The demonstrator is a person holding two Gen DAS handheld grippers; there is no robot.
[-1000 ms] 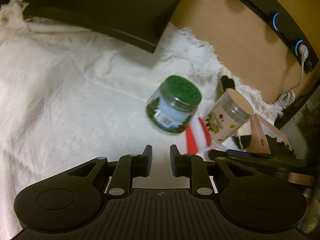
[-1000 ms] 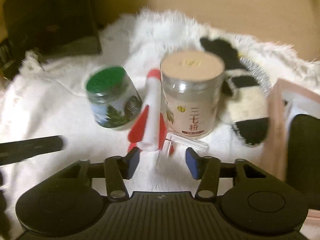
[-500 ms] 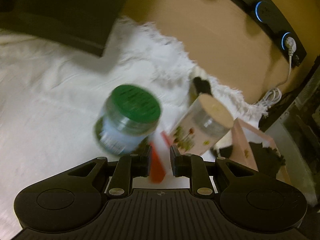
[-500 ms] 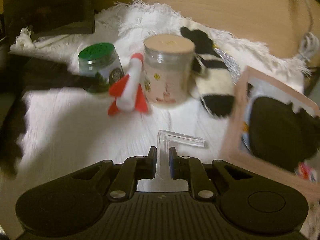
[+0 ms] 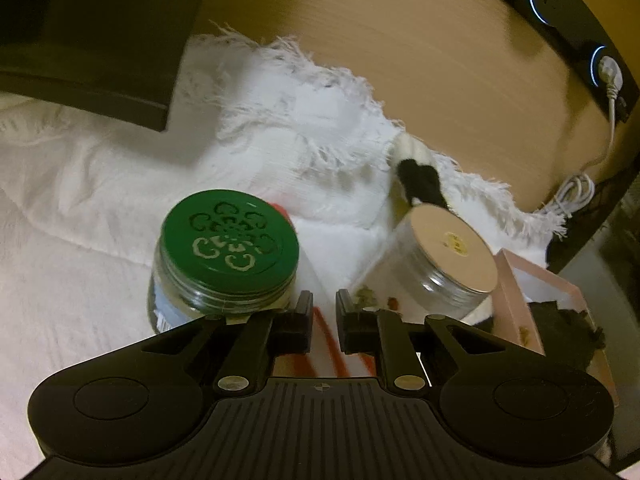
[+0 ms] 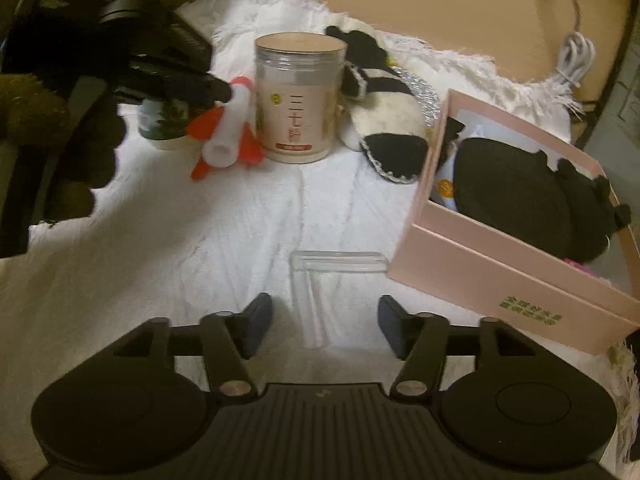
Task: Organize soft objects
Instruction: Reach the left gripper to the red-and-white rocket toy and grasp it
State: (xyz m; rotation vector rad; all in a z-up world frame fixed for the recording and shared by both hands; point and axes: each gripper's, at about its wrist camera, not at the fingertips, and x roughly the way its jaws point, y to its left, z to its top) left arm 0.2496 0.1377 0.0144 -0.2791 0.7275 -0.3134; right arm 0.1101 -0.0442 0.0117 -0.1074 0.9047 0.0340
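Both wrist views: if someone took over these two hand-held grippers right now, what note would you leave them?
Left gripper: shut, apparently on the rocket toy, between the two jars.
Right gripper: jaws opening, the clear L-shaped piece lies loose between them on the white cloth.
Done: a black plush sits in the pink box.
Left: the black-and-white plush on the cloth, and the rocket, are not boxed.
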